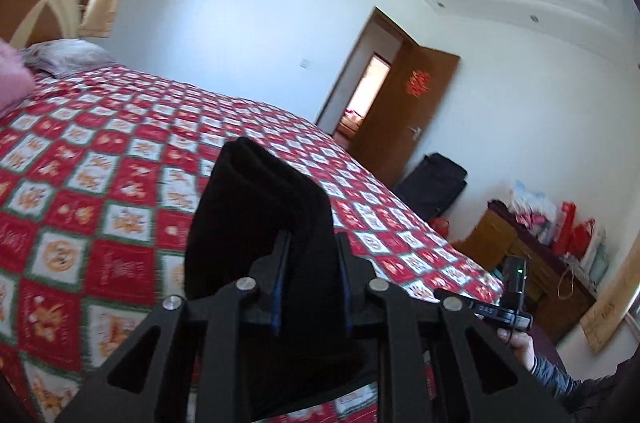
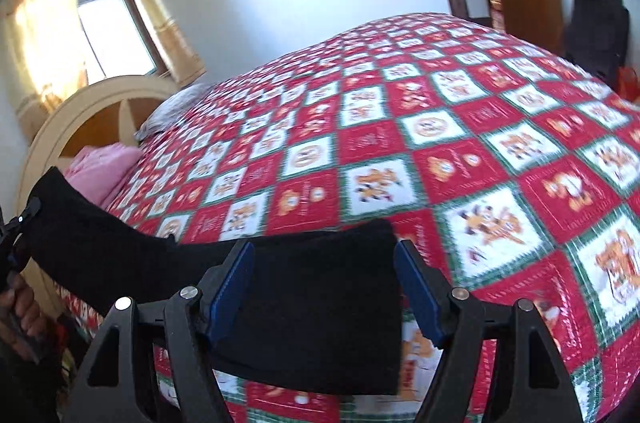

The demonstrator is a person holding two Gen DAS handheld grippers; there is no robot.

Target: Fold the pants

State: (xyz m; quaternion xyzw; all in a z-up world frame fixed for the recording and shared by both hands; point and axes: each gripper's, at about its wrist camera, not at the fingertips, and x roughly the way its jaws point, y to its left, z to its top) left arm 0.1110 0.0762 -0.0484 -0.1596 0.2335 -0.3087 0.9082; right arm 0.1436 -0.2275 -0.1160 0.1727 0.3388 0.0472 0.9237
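The black pants (image 1: 260,207) are folded into a thick band and held above the bed. My left gripper (image 1: 311,243) is shut on one end of them, the cloth bulging out past its fingers. In the right wrist view the same pants (image 2: 312,307) stretch from the far left to between my right gripper (image 2: 325,255), whose blue pads (image 2: 416,287) stand wide apart around the other end without pinching it. The left gripper shows at the left edge (image 2: 16,227), gripping the cloth. The right gripper's body shows at the lower right of the left wrist view (image 1: 500,307).
The bed has a red, white and green patchwork quilt (image 2: 460,143). A pink cushion (image 2: 100,167), a grey pillow (image 1: 68,57) and the headboard (image 2: 80,119) lie at its head. An open wooden door (image 1: 404,107), a black suitcase (image 1: 434,187) and a cluttered wooden dresser (image 1: 532,255) stand beyond.
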